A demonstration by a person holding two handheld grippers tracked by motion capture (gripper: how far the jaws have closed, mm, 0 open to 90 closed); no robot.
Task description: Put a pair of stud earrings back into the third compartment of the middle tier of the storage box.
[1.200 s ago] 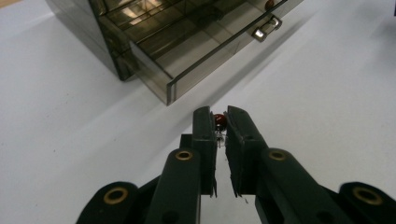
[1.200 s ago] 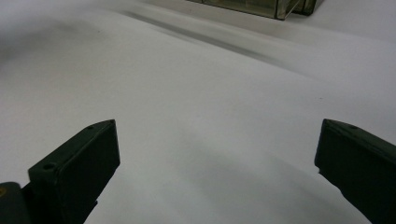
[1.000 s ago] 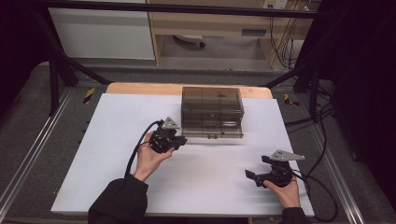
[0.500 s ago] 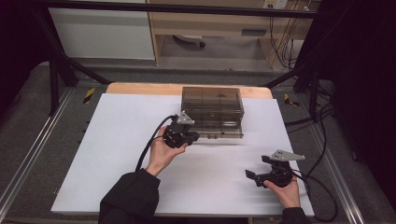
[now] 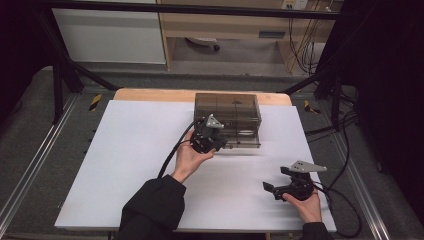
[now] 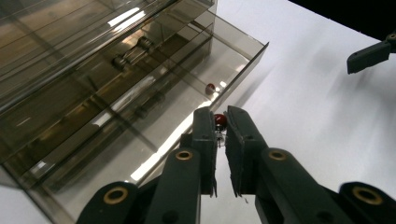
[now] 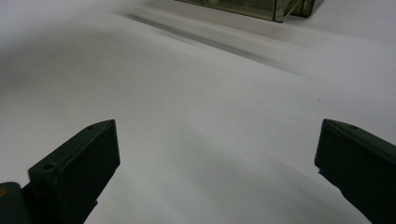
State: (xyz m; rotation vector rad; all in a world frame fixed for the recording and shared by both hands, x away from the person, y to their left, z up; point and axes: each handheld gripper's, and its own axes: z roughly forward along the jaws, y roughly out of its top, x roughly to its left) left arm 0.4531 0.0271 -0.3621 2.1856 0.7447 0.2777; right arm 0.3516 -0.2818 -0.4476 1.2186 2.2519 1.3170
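Pinching a small red-headed pin (image 6: 220, 122) between its two black jaws, the left gripper (image 5: 216, 141) is hanging right at the front of the smoky clear drawer box (image 5: 227, 107). Its jaws are pressed almost together, and the little red ball is peeking out between their tips. Just ahead of those tips, the open drawer tray (image 6: 187, 116) is sticking out of the box, so the tray is lying straight in front of the tongs and a little below them. Another small red thing (image 6: 210, 87) is already sitting inside the tray, a bit farther in from the jaws. The tray's long side is running across the tongs, so my guess is that a short push forward over the front wall will bring the pin above the tray. The left hand (image 5: 192, 157) is much closer to the box than the right hand (image 5: 306, 204), which is resting well apart on the white table (image 5: 125, 160). The right gripper (image 5: 283, 180) is spread wide with nothing between its jaws. The pin's thin shaft is hard to see, because the jaws are covering most of it. The clear walls are shining and mixing together, so I cannot tell how many drawers there are.
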